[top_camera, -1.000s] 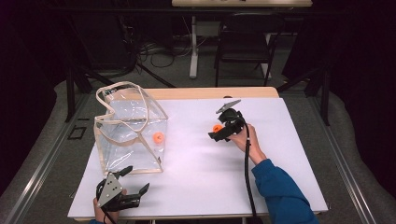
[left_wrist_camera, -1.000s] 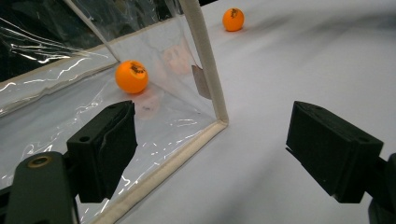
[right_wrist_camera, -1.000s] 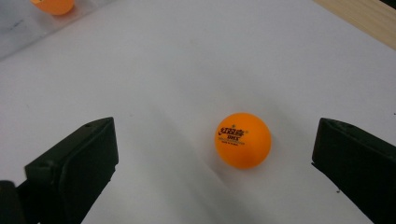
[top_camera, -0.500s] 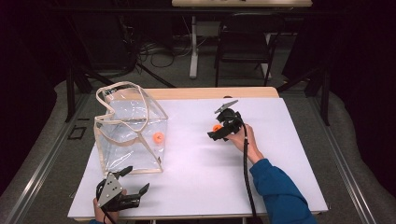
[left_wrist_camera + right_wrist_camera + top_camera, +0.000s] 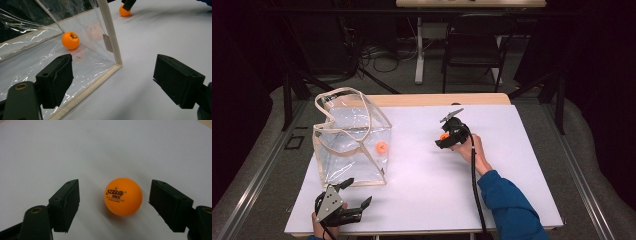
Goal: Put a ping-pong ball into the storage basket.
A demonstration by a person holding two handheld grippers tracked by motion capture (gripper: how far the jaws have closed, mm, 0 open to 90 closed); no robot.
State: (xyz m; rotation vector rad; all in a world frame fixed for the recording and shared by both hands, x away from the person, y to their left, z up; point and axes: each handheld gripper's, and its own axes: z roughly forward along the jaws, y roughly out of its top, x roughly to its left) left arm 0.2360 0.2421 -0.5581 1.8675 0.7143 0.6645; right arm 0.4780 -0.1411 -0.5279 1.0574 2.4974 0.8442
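Right gripper view: right gripper [image 5: 113, 205] jaws just been closing around second orange ball [image 5: 123, 196], not yet pinched; first ball [image 5: 381, 147] already in clear bag [image 5: 339, 150], left gripper [image 5: 357, 196] idle, released

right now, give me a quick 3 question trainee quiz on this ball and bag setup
1. True or false: the right gripper has its pads pressed on the orange ball.
2. How many orange balls lie inside the clear bag? A) none B) one C) three
3. Fill in: the left gripper sits at the table's near edge with its jaws ____.

Key:
1. False. Its jaws have just been closing, the ball sits between them, but gaps show on both sides.
2. B, the ball in the bag.
3. Open.
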